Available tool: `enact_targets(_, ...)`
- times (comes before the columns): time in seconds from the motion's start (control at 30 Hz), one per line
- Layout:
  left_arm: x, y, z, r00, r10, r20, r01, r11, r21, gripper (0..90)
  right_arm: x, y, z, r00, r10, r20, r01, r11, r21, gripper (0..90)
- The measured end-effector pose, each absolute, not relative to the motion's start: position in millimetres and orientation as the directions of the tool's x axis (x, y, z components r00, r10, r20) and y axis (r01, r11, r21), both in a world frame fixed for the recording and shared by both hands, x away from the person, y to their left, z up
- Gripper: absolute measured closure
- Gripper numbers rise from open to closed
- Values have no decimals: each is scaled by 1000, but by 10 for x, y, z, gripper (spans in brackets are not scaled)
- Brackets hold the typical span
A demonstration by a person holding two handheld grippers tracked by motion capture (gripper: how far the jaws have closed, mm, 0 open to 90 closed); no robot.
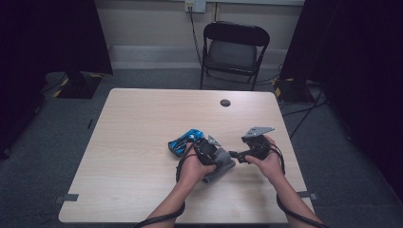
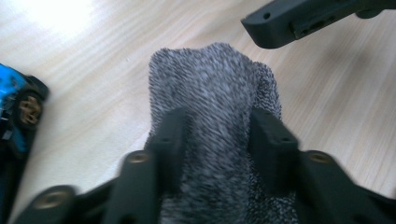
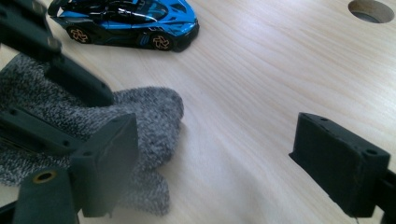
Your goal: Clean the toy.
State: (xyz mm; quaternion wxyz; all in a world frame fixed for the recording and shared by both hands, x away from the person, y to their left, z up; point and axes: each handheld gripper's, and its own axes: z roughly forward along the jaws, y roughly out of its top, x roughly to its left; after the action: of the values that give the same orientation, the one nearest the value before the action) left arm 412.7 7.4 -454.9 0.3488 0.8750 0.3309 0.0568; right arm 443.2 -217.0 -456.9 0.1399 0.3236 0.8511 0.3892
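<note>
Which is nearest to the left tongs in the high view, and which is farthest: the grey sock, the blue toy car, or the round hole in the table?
1. Grey sock: directly under the left tongs.
2. Blue toy car: just beyond them, to the left.
3. Round hole: farthest, toward the table's far edge.

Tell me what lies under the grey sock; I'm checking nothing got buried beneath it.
Around the grey sock bare wooden table shows, and the blue toy car lies apart from it. Whatever is beneath the fabric is covered. The left gripper straddles it.
</note>
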Motion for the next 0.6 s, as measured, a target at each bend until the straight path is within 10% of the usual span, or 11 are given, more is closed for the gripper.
enact_targets(0.23, 4086, 387, -4421, 755, 642, -130, 545, -506, 668, 453, 4344, -2177, -4597, -760, 649, 20, 439, 491, 753, 142)
enact_targets(0.6, 4070, 622, -4561, 726, 675, -131, 599, -527, 603, 611, 4323, -2064, -4657, -782, 623, 7, 428, 530, 732, 142)
